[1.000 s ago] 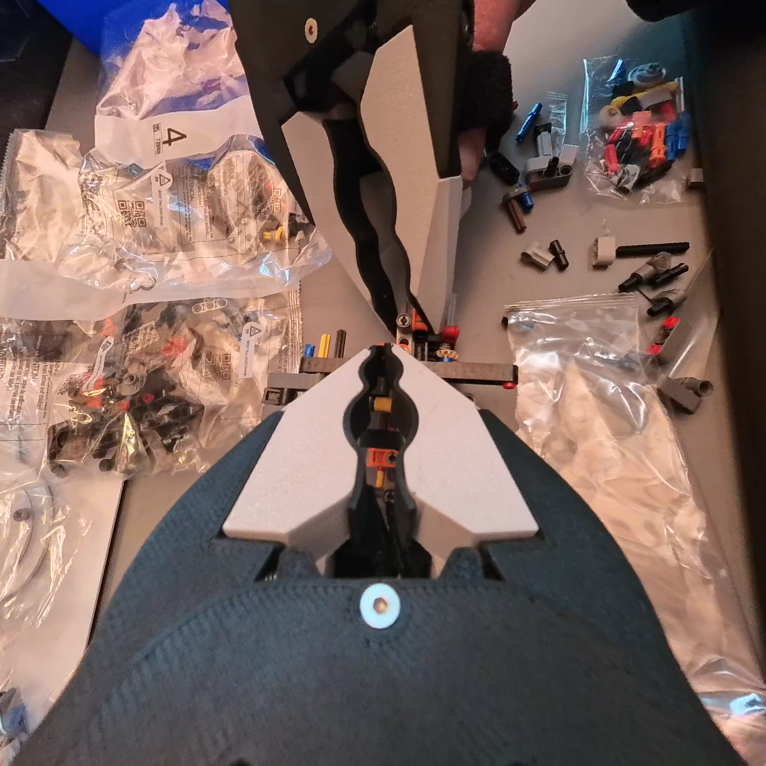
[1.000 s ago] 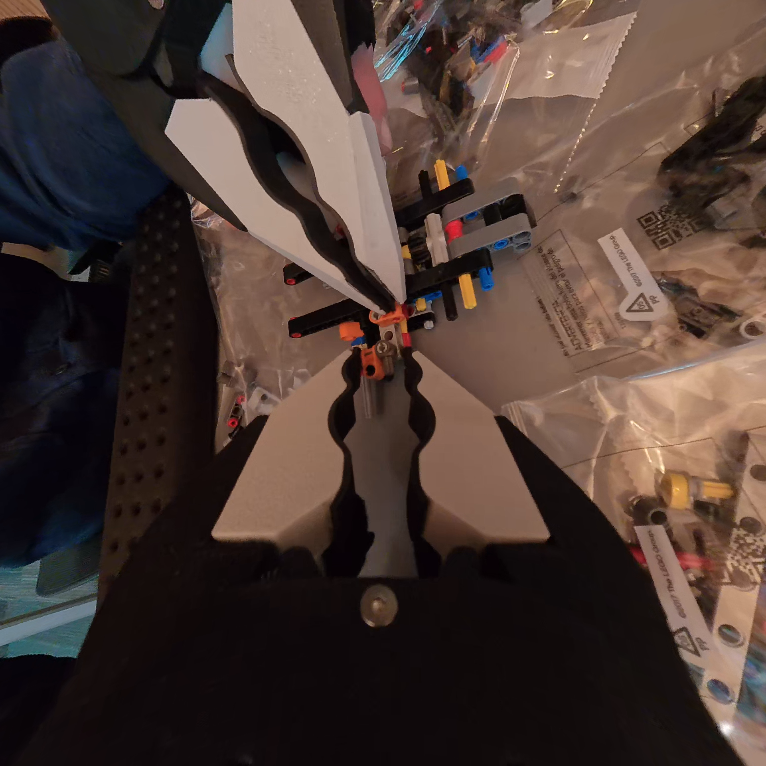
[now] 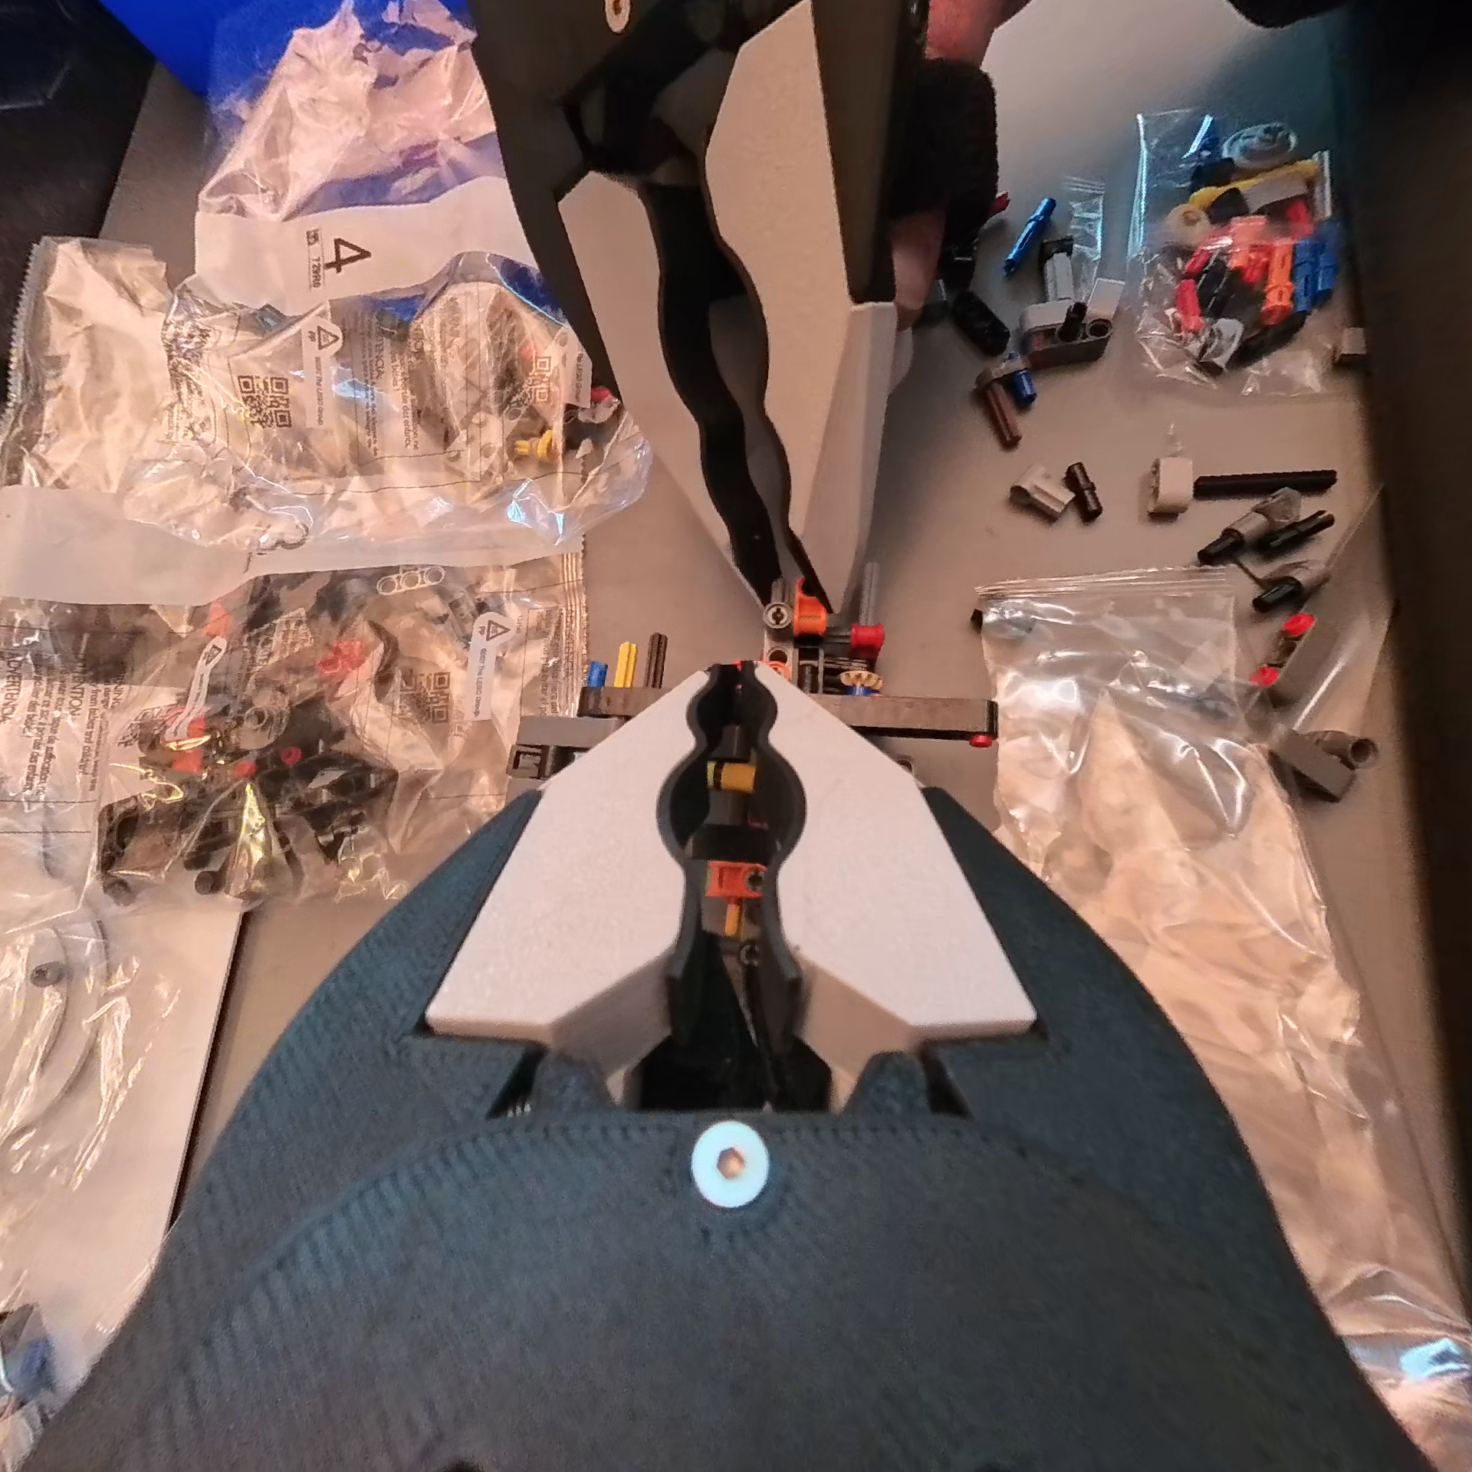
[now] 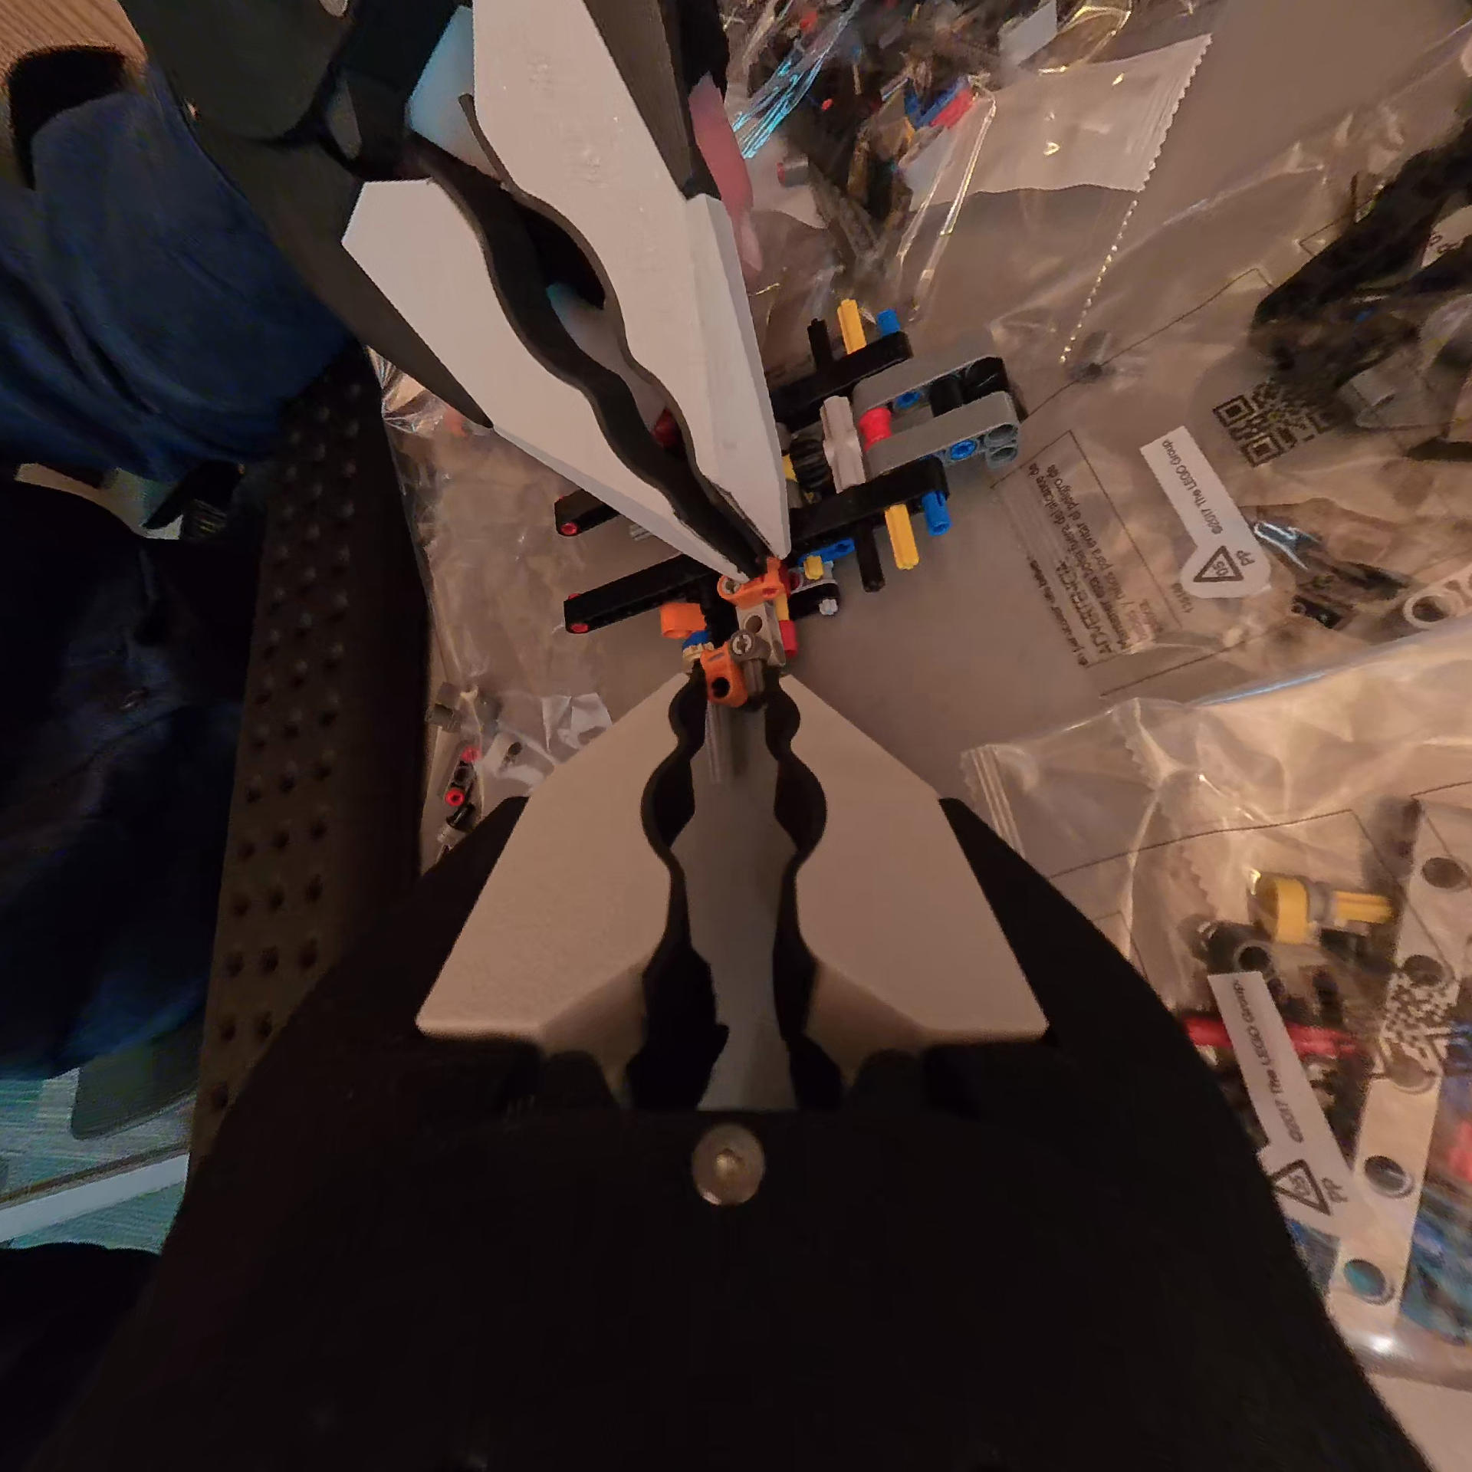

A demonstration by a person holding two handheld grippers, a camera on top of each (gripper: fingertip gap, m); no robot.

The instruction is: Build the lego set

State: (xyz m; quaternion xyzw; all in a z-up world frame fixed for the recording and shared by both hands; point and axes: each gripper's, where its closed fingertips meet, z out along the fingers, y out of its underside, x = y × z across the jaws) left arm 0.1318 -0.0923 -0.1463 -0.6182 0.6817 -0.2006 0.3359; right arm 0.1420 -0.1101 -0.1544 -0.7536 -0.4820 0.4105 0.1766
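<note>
A grey surface (image 3: 940, 446) is crowded with clear plastic bags of parts. In the left wrist view three such bags lie along the left edge: one large printed bag (image 3: 334, 382), one of mostly black pieces (image 3: 239, 765) nearer the camera, and a third (image 3: 64, 1035) only partly in view. A flat, near-empty bag (image 3: 1147, 796) lies on the right, and one small bag of bright pieces (image 3: 1242, 239) sits at the far right corner.

The half-built lego model (image 4: 868, 446) rests mid-surface: two long black beams crossed by yellow, blue and black axles, with one grey frame.

The left gripper (image 3: 737, 677) is clamped on the model's near end. The right gripper (image 4: 737, 685) comes from the opposite side, its fingers pinched on one orange connector (image 4: 726, 677) with a grey axle. The two gripper tips nearly meet.

About a dozen loose pins and connectors (image 3: 1242, 510) are scattered toward the far right edge.
</note>
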